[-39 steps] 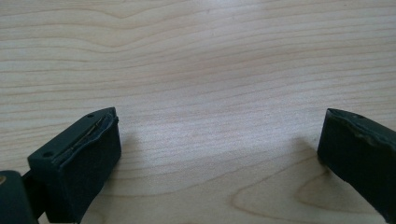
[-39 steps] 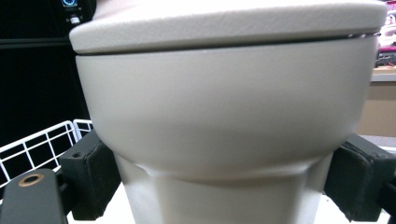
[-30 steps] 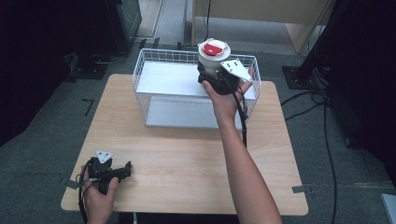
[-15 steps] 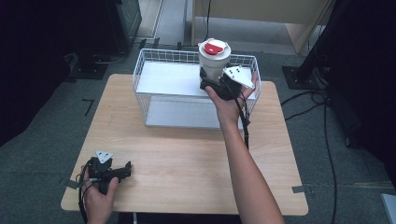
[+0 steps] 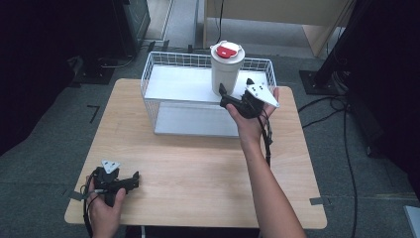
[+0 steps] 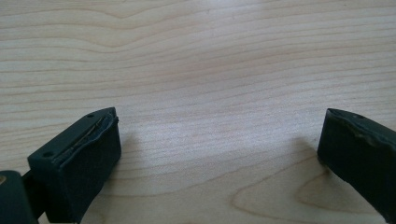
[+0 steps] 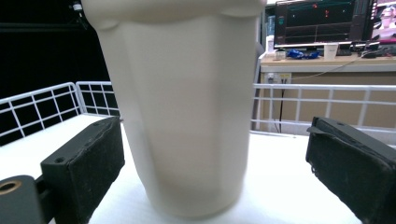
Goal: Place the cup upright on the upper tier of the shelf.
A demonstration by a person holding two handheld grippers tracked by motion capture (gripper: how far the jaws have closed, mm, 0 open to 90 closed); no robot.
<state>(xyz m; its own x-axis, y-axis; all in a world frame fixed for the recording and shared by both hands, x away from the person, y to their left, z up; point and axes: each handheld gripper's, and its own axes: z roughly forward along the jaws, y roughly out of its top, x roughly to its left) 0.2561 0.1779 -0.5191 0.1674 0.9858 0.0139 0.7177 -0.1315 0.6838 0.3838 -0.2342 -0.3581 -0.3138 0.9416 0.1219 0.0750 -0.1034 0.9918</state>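
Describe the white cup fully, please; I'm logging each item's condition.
The white cup is tall, slightly tapered and cream-white, apparently plastic, with a white lid bearing a red tab. It stands upright on the white floor of the wire basket, toward the far right. The right gripper is open, its jaws on either side of the cup's base, not touching it.

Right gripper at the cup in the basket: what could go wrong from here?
1. The right gripper is open, its jaws apart from the tall cream cup; drawing back off-line could clip the cup and tip it, since it is tall and narrow at the base.
2. The white wire basket rim sits close to the gripper and its cable; either might snag it.
3. The left gripper rests open near the table's front edge.
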